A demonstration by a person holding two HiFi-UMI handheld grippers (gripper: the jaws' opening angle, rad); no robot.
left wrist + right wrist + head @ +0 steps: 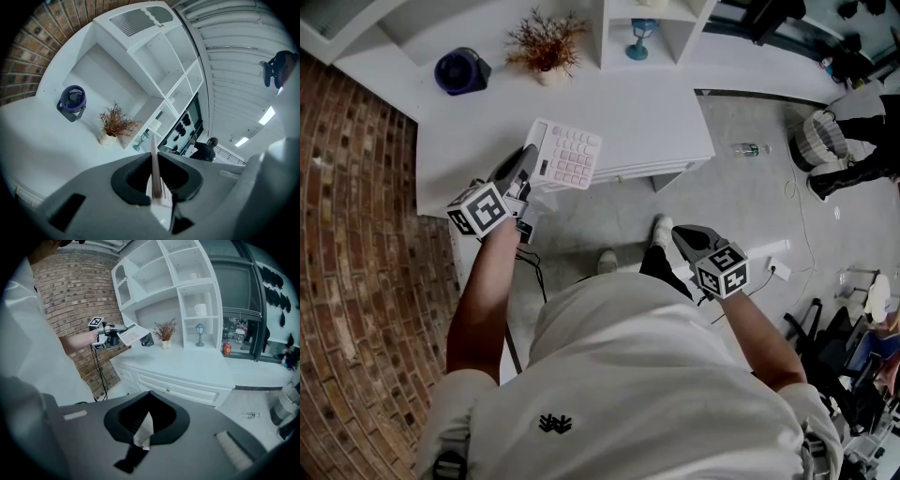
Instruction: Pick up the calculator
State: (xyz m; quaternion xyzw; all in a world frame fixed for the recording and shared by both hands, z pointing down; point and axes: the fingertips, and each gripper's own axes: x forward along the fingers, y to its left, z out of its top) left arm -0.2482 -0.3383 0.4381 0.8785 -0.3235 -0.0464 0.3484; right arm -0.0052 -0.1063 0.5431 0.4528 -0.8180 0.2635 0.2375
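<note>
A pale pink calculator (570, 155) with rows of keys hangs over the front edge of the white counter (647, 117), tilted, with my left gripper (530, 161) shut on its left side. In the left gripper view the calculator (154, 149) shows edge-on, clamped between the jaws of my left gripper (156, 186). My right gripper (682, 236) hangs low beside my right leg, over the floor and away from the counter; its jaws (149, 398) stand together, with a small white scrap between them. From there the calculator (132, 335) appears far off to the left.
On the counter stand a purple fan (461, 70), a dried plant in a pot (546, 47) and a blue goblet (640, 39) in the white shelves. A brick wall (356, 234) runs along the left. A plastic bottle (752, 149) lies on the floor.
</note>
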